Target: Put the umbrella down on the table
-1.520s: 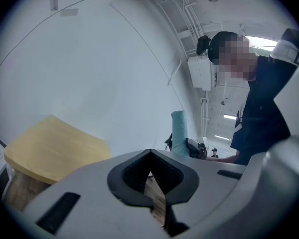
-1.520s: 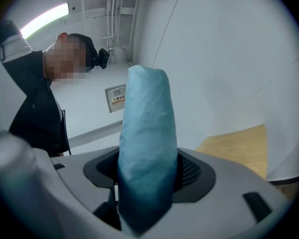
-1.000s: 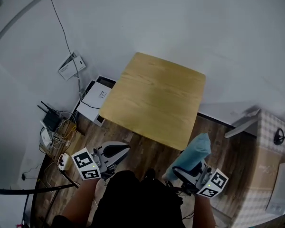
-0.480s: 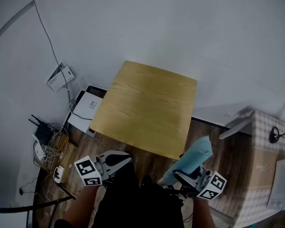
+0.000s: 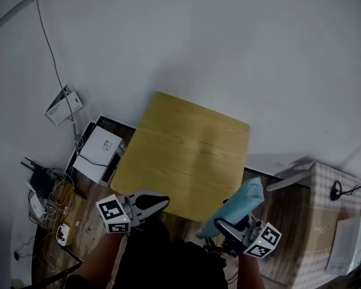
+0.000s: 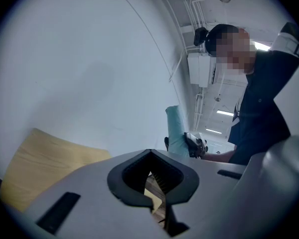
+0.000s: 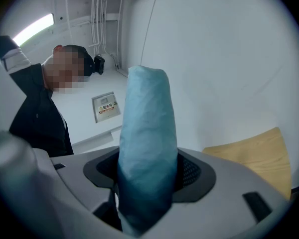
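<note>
Umbrella (image 5: 237, 203) hung short of the tabletop (image 5: 186, 149)
Right gripper (image 5: 230, 226) clamped it lower right, long axis pointing up-frame toward the near corner; left gripper (image 5: 151, 202) sat closed, empty.

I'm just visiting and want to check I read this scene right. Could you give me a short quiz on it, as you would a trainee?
1. True or false: the umbrella already lies on the table.
2. Which gripper is shut on the umbrella? A. left B. right C. neither
3. Fill in: the umbrella's colour is ____.

Key:
1. False. It is held up near the table's near edge.
2. B. The right gripper clamps it.
3. Light blue.
</note>
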`<state>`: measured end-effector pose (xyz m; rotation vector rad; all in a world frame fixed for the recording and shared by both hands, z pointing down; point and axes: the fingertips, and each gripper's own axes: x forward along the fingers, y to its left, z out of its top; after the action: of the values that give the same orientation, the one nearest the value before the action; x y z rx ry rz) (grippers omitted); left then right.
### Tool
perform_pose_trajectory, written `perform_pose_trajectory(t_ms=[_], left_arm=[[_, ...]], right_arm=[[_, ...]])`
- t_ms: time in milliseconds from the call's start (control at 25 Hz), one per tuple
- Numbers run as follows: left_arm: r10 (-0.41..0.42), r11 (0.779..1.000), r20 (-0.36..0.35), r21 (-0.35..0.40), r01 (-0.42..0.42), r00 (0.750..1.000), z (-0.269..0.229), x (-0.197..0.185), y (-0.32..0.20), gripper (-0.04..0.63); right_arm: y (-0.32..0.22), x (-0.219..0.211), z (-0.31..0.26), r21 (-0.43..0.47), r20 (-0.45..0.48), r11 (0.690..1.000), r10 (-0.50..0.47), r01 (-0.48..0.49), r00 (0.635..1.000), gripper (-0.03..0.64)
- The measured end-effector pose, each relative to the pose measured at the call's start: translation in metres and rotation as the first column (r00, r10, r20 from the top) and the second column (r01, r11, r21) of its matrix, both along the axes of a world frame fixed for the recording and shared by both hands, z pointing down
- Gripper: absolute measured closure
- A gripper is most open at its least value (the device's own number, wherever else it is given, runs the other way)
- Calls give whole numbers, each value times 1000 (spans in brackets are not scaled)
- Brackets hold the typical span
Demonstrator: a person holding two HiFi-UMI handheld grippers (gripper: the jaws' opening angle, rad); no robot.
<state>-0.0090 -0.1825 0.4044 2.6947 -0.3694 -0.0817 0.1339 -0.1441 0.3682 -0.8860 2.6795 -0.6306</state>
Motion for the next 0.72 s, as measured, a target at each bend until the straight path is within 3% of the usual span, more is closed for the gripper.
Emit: perform_pose_trajectory(t_ms=[160, 360, 560, 720], left_arm=[[42, 999, 56, 8, -42, 998, 17, -19, -41, 588], [97, 995, 50, -5, -97, 994, 26, -37, -85, 588], [123, 990, 19, -78, -121, 992, 46, -53, -120, 588], [116, 986, -17, -121, -118, 993, 58, -55, -143, 588]], right_arm=[[-35, -27, 1, -32, -36, 999, 34, -35, 999, 316], [-75, -57, 9, -71, -171, 994, 72, -85, 983, 316], [-119, -73, 22, -53, -369, 988, 115, -144, 922, 316], [-152, -78, 33, -57, -449, 986, 113, -155, 886, 316]])
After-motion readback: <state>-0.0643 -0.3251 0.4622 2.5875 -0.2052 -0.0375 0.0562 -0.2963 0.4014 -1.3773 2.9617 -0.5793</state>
